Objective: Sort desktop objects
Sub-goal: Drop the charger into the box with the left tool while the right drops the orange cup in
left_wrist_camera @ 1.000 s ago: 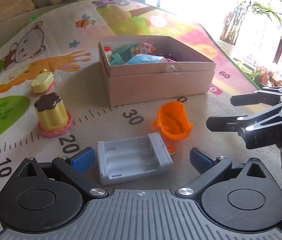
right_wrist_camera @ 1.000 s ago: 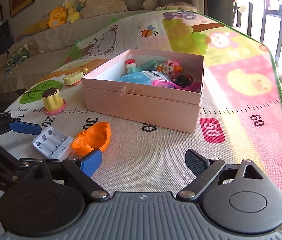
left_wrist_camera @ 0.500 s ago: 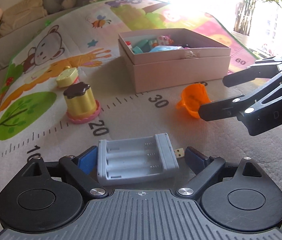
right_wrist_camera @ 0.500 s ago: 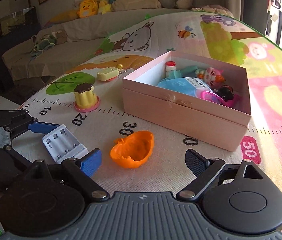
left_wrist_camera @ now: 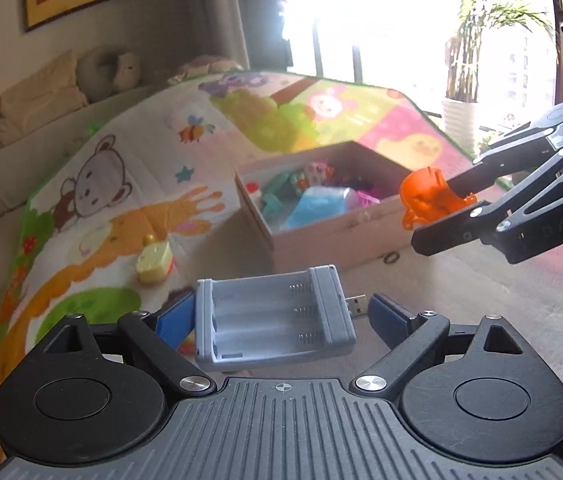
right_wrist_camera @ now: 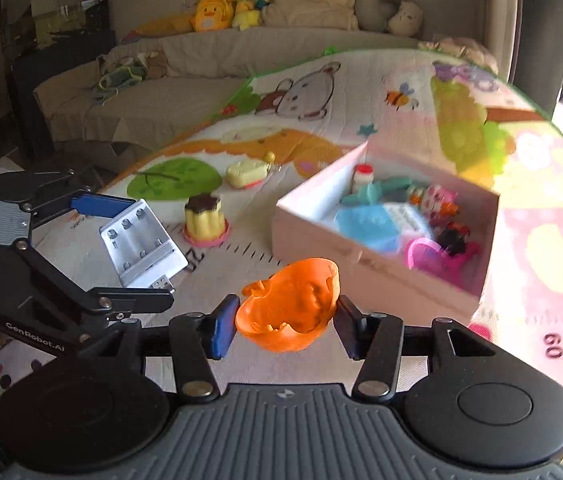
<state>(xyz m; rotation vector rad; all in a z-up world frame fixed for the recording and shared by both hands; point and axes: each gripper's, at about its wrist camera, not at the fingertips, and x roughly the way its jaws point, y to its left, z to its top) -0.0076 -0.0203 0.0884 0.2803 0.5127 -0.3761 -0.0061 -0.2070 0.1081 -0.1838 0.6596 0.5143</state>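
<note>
Fingers of right gripper [right_wrist_camera: 286, 320] pinch orange toy [right_wrist_camera: 291, 308]; left gripper [left_wrist_camera: 279, 320] fingers clamp battery charger [left_wrist_camera: 273, 320].

On my left gripper [left_wrist_camera: 279, 318] I see a ribbed grey front plate with a small crosshair mark, black linkage arms on silver pivot screws, round black discs either side, and blue pads [left_wrist_camera: 173, 322] on the fingertips. My right gripper [right_wrist_camera: 286, 322] is built the same: black arms, silver screws, blue pads [right_wrist_camera: 223, 330]. White "GenRobot.AI" lettering runs along one black arm.
</note>
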